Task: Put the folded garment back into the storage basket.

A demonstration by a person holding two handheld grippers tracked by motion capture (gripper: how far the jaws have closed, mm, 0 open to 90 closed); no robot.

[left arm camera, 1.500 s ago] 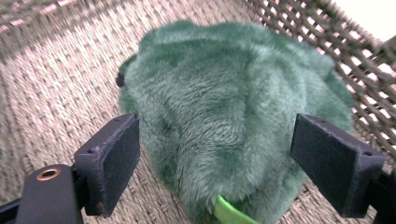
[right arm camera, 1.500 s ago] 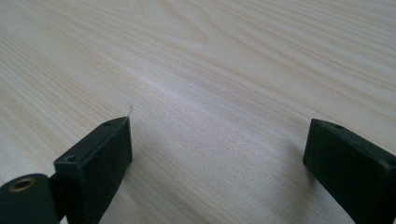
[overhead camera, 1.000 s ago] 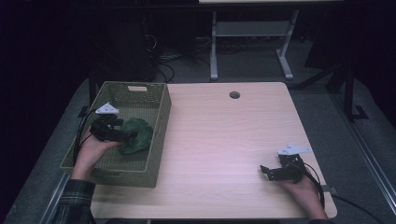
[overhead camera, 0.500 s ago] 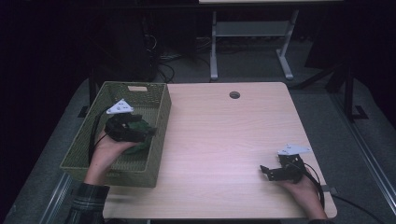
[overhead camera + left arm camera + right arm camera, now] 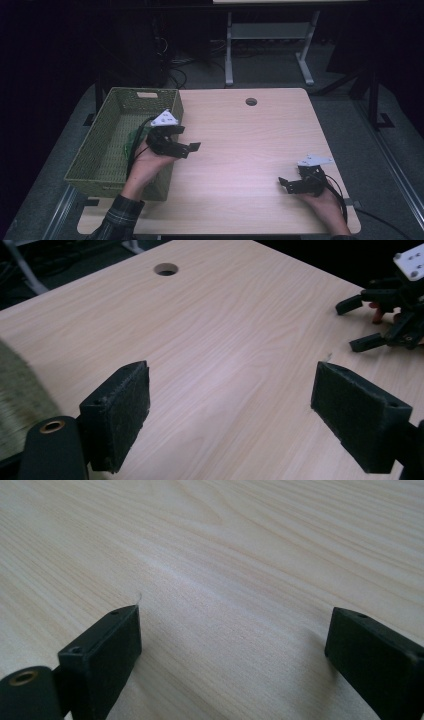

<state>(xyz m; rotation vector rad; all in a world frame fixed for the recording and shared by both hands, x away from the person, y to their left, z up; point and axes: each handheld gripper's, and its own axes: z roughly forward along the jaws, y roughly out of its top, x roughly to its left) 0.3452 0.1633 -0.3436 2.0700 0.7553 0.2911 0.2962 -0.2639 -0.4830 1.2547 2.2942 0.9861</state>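
A woven green basket (image 5: 100,150) stands at the table's left. In it lies a dark green crumpled thing (image 5: 131,142), partly hidden behind the person's left hand. My left gripper (image 5: 186,139) hovers just past the basket's right wall, over the wood. Its jaws stand wide open and empty in the left gripper view (image 5: 230,410). My right gripper (image 5: 286,184) rests low near the front right corner, and its jaws are also open and empty (image 5: 230,655) over bare wood. The right gripper (image 5: 395,315) shows far off in the left gripper view.
The light wooden table (image 5: 240,150) has a round cable hole (image 5: 251,101) near its far edge. The basket's rim (image 5: 15,390) sits just left of my left jaws. Dark floor, cables and a desk frame (image 5: 230,50) lie beyond the table.
My left gripper has risen from the green thing inside the basket and moved right, over the basket's right wall. The green thing stays in the basket. The right gripper has not moved.
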